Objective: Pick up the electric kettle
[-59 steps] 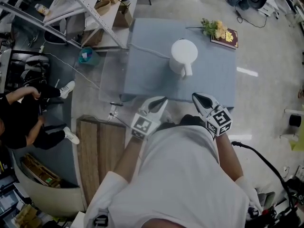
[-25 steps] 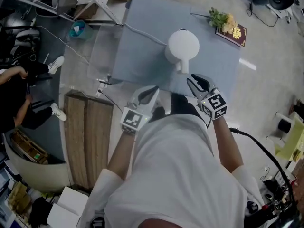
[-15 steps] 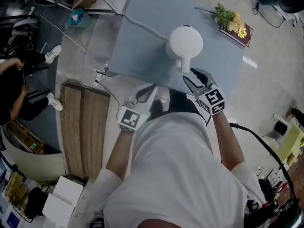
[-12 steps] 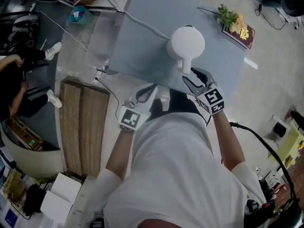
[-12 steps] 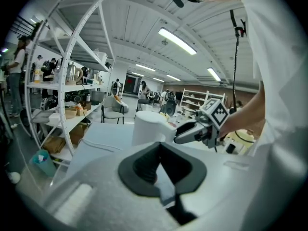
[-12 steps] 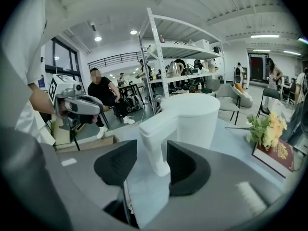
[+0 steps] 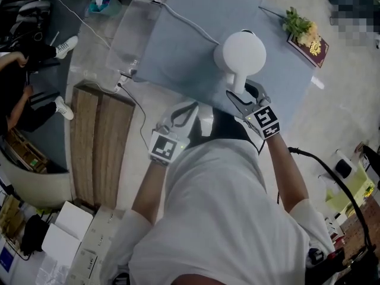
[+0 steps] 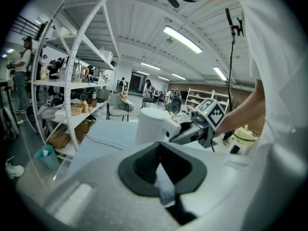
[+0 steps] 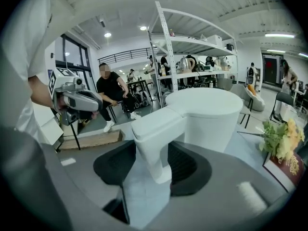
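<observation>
A white electric kettle (image 7: 241,51) stands on the blue-grey table (image 7: 178,52), its handle (image 7: 237,83) pointing toward me. My right gripper (image 7: 240,95) reaches over the table's near edge. Its jaws have just been opening and stand wide either side of the handle (image 9: 153,136), with a gap showing at each pad, so nothing is gripped. The kettle body (image 9: 209,114) rises right behind the jaws. My left gripper (image 7: 189,108) hangs at the table's near edge, left of the kettle (image 8: 151,126) and apart from it. Its pads (image 8: 144,165) meet with nothing between them.
A dark red book (image 7: 310,42) and a bunch of flowers (image 7: 295,22) lie at the table's far right corner. A white cable (image 7: 190,25) runs over the table's far left. A wooden board (image 7: 95,147) lies on the floor to the left. A white rack (image 8: 72,81) and a seated person (image 9: 113,97) are nearby.
My right gripper has moved forward and down to the kettle, and its jaws have spread so that the handle now sits between them. The left gripper has barely shifted.
</observation>
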Motion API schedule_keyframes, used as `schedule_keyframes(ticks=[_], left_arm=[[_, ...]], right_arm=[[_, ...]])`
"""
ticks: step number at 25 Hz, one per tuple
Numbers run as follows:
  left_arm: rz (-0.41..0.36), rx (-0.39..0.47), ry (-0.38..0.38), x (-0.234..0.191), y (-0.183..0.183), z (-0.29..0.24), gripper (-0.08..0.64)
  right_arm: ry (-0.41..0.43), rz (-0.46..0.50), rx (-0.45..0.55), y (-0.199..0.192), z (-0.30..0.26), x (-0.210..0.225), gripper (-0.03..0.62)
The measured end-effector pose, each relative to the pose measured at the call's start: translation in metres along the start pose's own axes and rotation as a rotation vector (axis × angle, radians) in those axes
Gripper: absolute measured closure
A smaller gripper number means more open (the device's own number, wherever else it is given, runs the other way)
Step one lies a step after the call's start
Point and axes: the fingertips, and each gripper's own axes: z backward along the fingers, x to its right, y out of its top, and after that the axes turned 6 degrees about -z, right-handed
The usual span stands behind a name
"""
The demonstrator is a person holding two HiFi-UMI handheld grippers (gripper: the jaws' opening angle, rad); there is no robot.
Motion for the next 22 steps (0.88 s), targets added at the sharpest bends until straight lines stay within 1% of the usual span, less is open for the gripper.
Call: schedule_keyframes(ticks=[13,16,19,22], left_arm=[[0.051,0.01,0.063,-0.011,-0.01,0.004,0.56],[0.058,0.001,0.073,-0.011,-0.015,0.007,0.56],[0.065,-0.006,0.081,-0.011,-0.018,0.008,0.56],[0.073,-0.006,0.092,-0.01,-0.021,0.008,0.56]], right_arm=[[0.079,0.034,-0.026,0.0,-0.026,-0.01,0.38],[0.101,0.044,-0.033,0.0,-0.031,-0.015,0.38],[0.116,0.074,-0.043,-0.001,-0.034,-0.015,0.388],[0.131,0.14,-0.069,-0.006,-0.037,-0.016,0.399]])
